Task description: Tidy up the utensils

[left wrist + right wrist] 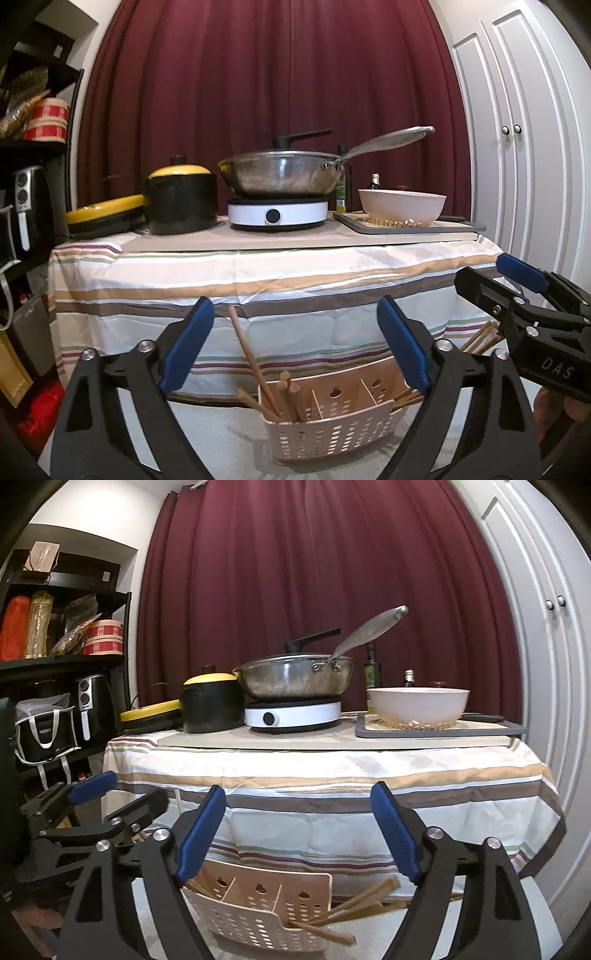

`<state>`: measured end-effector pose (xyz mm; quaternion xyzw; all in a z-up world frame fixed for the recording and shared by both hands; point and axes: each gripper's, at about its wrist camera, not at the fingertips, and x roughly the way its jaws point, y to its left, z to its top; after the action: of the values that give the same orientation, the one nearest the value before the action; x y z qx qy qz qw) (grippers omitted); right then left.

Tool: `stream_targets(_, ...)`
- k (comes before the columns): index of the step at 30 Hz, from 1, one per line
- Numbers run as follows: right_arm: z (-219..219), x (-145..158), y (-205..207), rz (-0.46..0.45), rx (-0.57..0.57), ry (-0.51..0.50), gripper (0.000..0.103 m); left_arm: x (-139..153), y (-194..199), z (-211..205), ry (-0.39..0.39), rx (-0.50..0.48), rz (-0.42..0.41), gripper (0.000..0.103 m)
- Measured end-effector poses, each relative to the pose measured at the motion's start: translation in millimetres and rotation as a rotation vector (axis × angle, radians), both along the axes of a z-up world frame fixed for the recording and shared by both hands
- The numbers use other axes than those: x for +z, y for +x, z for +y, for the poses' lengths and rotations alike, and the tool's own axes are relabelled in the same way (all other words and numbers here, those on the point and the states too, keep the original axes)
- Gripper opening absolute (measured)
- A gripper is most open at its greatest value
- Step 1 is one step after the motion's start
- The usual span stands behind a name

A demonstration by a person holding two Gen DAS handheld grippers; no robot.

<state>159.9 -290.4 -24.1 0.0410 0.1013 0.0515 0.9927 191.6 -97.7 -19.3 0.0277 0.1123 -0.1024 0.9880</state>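
A beige perforated utensil caddy (325, 428) with three compartments stands low in front of the table. Several wooden chopsticks (280, 395) lean in its left compartment. More chopsticks (354, 904) fan out at the caddy's (258, 912) right end; whether they rest inside it I cannot tell. My left gripper (295, 306) is open above the caddy's left half, with nothing between its blue pads. My right gripper (299, 792) is open above the caddy's right half, also holding nothing. Each gripper shows at the edge of the other's view: right gripper (495, 280), left gripper (122, 794).
Behind the caddy is a table with a striped cloth (258, 288). On it are a steel wok (280, 177) on a white induction cooker (277, 216), a black pot with a yellow lid (181, 199) and a white bowl (402, 205) on a grey tray. Shelves stand left, white cupboard doors (517, 147) right.
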Motion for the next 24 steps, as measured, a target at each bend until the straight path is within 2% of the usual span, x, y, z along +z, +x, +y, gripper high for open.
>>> stream_targets(9, -3.6, -5.0, -37.8, 0.038, -0.075, 0.017, 0.084, -2.0, -53.6, 9.4, 0.012, 0.049, -0.008, 0.094)
stream_targets(13, 1.1, -7.6, -62.3, 0.045, -0.097, -0.01, 0.084, -4.5, -78.2, 13.9, 0.019, 0.069, -0.007, 0.097)
stream_targets(18, 7.3, -7.1, -90.3, 0.044, -0.109, -0.039, 0.085, -5.1, -111.3, 25.6, -0.011, 0.089, 0.011, 0.099)
stream_targets(24, 14.4, 1.6, -121.5, 0.031, -0.109, -0.058, 0.086, 3.1, -147.0, 31.5, 0.009, 0.129, -0.011, 0.099)
